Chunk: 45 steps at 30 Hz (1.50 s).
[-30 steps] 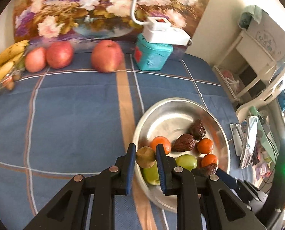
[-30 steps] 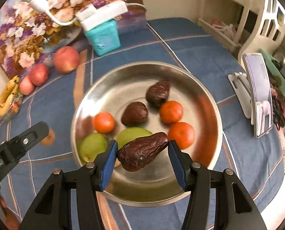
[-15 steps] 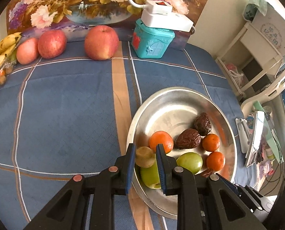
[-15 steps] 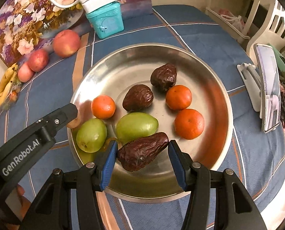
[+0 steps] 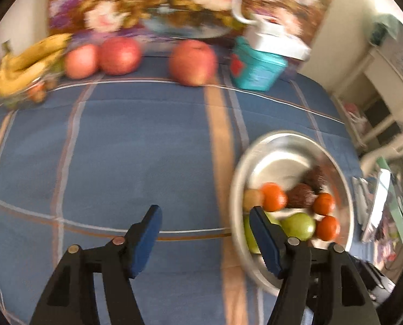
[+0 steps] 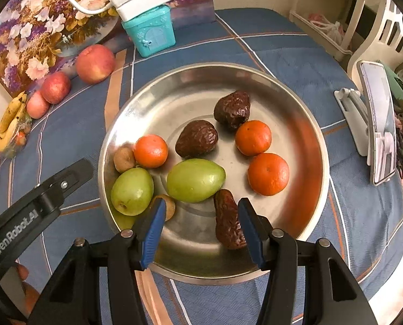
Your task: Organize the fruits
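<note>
A steel plate [image 6: 198, 92] on the blue cloth holds three tangerines, two green fruits [image 6: 195, 180], two dark wrinkled fruits and two small brown fruits. My right gripper [image 6: 201, 218] hovers over the plate's near side with its jaws opening. A third dark wrinkled fruit [image 6: 229, 220] lies on the plate against the right pad, clear of the left pad. My left gripper [image 5: 204, 216] is over bare cloth left of the plate [image 5: 280, 159], jaws opening, nothing between them. A small brown fruit [image 5: 252, 199] sits at the plate's left edge. The left wrist view is blurred.
Three red apples [image 6: 95, 63] and a bunch of bananas [image 6: 7, 124] line the back left by a floral picture. A teal box [image 6: 152, 32] with a white power strip on top stands behind the plate. A phone on a stand [image 6: 377, 124] is at the right table edge.
The left gripper let the small brown fruit go into the plate, opened wide and swung left over the cloth. The right gripper opened and the dark wrinkled fruit dropped onto the plate.
</note>
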Motion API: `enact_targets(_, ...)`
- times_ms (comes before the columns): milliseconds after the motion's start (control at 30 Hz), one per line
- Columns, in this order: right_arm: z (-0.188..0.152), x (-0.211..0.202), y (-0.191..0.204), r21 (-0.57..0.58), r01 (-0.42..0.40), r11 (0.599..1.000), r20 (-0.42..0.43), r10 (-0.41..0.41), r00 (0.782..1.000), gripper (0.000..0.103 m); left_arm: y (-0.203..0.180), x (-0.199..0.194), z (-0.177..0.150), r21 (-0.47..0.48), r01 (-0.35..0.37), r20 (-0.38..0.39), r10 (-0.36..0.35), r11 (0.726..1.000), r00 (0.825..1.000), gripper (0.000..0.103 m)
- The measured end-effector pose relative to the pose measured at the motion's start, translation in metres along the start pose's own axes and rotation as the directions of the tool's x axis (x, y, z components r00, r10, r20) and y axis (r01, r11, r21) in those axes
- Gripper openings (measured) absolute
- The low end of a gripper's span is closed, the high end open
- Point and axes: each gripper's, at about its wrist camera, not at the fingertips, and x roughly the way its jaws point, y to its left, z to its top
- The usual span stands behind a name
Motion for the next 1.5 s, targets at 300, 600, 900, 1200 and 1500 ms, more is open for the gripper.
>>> enact_targets(300,-0.003,0.002,0.009,-0.038,-0.004,0.999,0.042,0.006,0.999,0.088,0.050,-0.009,-0.012,-0.076,-0.157,0.020,0.159,0.985,0.987,0.103)
enact_targets(600,-0.019,-0.008,0.022,-0.101,0.010,0.995,0.102,0.000,0.995,0.093,0.058,-0.023,-0.035,-0.039,-0.227,0.028,0.229,0.973,0.973,0.103)
enact_targets(900,-0.039,-0.019,0.025,-0.132,0.001,0.991,0.128,0.016,0.992,0.094,0.073,-0.044,-0.057,-0.086,-0.359,-0.004,0.360,0.929,0.933,0.103)
enact_targets(1200,-0.055,-0.026,0.023,-0.131,-0.014,0.991,0.123,0.030,0.992,0.094,0.075,-0.058,-0.075,-0.097,-0.421,-0.032,0.420,0.902,0.907,0.103)
enact_targets(1500,-0.062,-0.032,0.026,-0.150,-0.031,0.988,0.133,0.052,0.990,0.094,0.082,-0.068,-0.092,-0.106,-0.448,-0.053,0.445,0.888,0.894,0.103)
